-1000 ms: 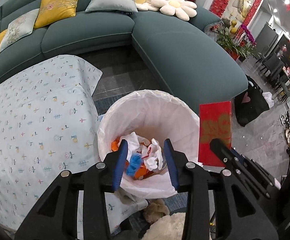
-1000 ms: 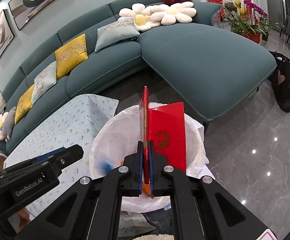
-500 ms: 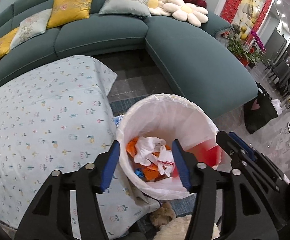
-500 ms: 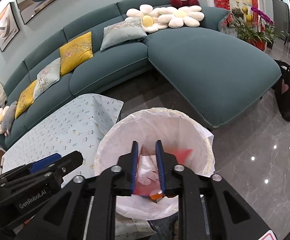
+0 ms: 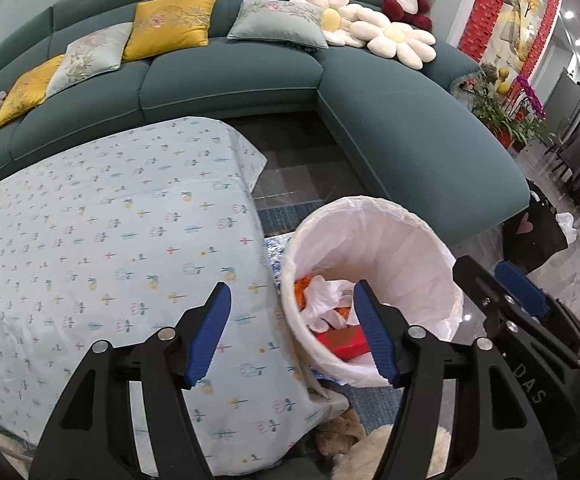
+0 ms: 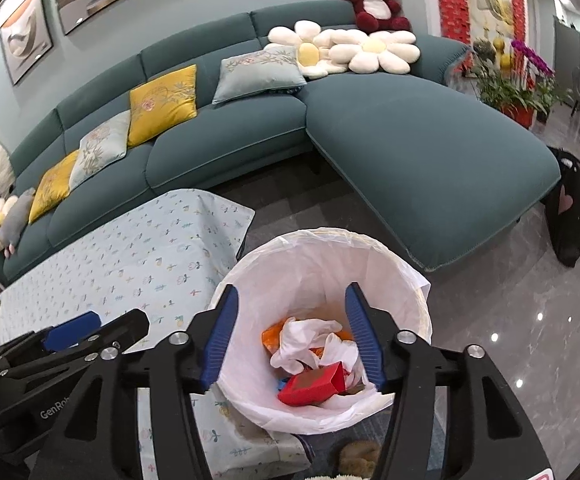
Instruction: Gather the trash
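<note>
A round bin lined with a white bag stands on the floor beside the table. Inside lie a red box, crumpled white paper and orange scraps. My right gripper hangs over the bin, its jaws opening with nothing between the pads. In the left wrist view the bin sits at lower right with the red box showing inside. My left gripper hovers over the table edge and the bin's left rim, its jaws opening and empty. The right gripper's blue finger shows at the far right.
The table wears a pale blue flowered cloth. A teal corner sofa with cushions curves behind. A black bag sits on the glossy floor at right. Potted flowers stand at the back right. A plush toy lies under the table's edge.
The right gripper has opened and let go of the red box, which now lies in the bin. The left gripper has opened wider and shifted left toward the table.
</note>
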The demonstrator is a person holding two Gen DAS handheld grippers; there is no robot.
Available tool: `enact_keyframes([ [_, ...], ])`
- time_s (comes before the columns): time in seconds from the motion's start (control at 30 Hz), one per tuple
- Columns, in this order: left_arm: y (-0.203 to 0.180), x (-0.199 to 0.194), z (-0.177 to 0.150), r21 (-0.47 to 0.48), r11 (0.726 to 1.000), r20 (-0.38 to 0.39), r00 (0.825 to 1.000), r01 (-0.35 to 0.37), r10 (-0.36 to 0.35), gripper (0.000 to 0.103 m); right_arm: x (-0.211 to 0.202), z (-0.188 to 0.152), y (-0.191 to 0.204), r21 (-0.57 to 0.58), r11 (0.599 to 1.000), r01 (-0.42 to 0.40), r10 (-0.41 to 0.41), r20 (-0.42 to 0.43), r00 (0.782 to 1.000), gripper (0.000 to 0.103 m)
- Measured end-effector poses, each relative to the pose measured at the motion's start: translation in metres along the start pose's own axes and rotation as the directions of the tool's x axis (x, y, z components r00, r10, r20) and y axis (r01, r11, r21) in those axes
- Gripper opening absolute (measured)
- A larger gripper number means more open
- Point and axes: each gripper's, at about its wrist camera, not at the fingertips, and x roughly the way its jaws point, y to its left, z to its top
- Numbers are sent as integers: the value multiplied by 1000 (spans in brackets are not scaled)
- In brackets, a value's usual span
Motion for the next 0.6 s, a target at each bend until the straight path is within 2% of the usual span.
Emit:
enact_keyframes([
  [0.1, 10, -6, -3, -10, 1000, 6, 1000, -8, 8, 61, -5, -2, 7, -15, 1000, 3, -3, -5, 1000, 70],
  [0.17, 15, -9, -6, -14, 1000, 14, 1000, -21, 22, 67, -10, -4, 9, -21, 1000, 4, -4, 3, 1000, 76],
  [0.37, 33, -20, -15, -38, 997, 32, 997, -70, 71, 77, -21, -8, 17, -60, 998, -4, 4, 5, 1000, 77],
  [0.43, 38, -22, -20, -44, 995, 32, 996, -86, 88, 78, -25, -12, 23, -89, 996, 7, -7, 1, 1000, 78],
  [0.5, 41, -23, -25, -41, 994, 34, 994, -101, 103, 79, -26, -15, 27, -112, 994, 6, -7, -14, 1000, 84],
  [0.6, 44, -26, -31, -35, 992, 40, 991, -123, 125, 79, -28, -20, 32, -131, 991, 18, -21, -15, 1000, 84],
])
